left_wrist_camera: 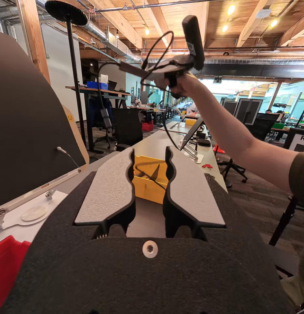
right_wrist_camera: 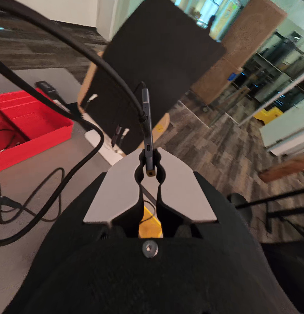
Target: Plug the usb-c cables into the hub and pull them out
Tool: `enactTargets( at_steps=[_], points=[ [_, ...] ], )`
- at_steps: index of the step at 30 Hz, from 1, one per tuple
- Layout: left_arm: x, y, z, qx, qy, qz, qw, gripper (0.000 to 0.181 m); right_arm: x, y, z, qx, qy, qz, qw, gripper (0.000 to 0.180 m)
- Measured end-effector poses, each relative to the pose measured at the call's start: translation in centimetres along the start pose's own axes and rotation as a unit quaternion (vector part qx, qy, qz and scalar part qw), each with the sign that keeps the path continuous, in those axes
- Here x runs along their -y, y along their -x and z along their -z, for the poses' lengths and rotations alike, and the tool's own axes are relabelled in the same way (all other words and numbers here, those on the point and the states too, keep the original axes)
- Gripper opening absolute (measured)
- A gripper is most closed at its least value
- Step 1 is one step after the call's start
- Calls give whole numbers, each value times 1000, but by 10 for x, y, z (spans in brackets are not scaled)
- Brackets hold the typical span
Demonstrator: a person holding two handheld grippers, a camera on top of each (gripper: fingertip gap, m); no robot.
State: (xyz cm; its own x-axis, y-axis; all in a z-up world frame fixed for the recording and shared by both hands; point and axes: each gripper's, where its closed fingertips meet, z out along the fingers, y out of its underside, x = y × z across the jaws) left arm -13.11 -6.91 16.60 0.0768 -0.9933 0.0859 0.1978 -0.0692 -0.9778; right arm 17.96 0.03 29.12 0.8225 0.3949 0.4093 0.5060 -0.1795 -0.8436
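My right gripper (right_wrist_camera: 148, 151) is shut on the near end of a slim grey hub (right_wrist_camera: 146, 105), which sticks out forward between the fingertips. A thick black cable (right_wrist_camera: 79, 49) is plugged into the hub's left side and loops down to the table. In the left wrist view a hand holds the right gripper (left_wrist_camera: 147, 73) high in the air with the hub (left_wrist_camera: 132, 68). A grey plug (left_wrist_camera: 106, 119) dangles on a thin cable from the hub's far end. My left gripper (left_wrist_camera: 149, 153) is open and empty, low over the table, facing a yellow bin (left_wrist_camera: 147, 192).
A black board on a white stand (left_wrist_camera: 28, 119) stands to the left, with a red bin (left_wrist_camera: 8, 263) near it, also in the right wrist view (right_wrist_camera: 28, 119). Loose black cables (right_wrist_camera: 45, 195) lie on the grey table. A tilted tablet stand (left_wrist_camera: 192, 136) is farther back. My right fingertips sit around 35 cm from my left ones.
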Motion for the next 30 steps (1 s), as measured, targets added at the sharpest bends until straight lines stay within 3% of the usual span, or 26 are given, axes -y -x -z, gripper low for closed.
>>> enactTargets(
  at_steps=[3, 6, 10, 14, 16, 20, 26, 30],
  points=[
    [6, 1, 6, -4, -18, 2, 1000, 32, 0, -53, 19, -60, 15, -15, 998, 11],
    [10, 3, 10, -4, -31, 3, 999, 32, -24, -90, 28, -101, 42, -31, 994, 11],
    [10, 6, 10, -5, -36, 7, 999, 31, -84, -121, 30, -144, 92, -50, 984, 11],
    [3, 5, 3, -15, -19, 10, 1000, 32, -148, -139, 31, -163, 130, -149, 967, 11],
    [-1, 4, -2, -19, -11, 8, 1000, 32, -172, -146, 37, -185, 151, -153, 959, 11],
    [-6, 3, -13, -32, -4, 12, 999, 31, -197, -109, 30, -73, 175, -148, 971, 11],
    [-17, 3, -23, -37, 24, 12, 999, 32, -230, -50, 15, 77, 228, -207, 948, 11],
    [-18, 2, -24, -35, 27, 6, 999, 31, -257, -37, -7, 97, 258, -189, 942, 11]
  ],
)
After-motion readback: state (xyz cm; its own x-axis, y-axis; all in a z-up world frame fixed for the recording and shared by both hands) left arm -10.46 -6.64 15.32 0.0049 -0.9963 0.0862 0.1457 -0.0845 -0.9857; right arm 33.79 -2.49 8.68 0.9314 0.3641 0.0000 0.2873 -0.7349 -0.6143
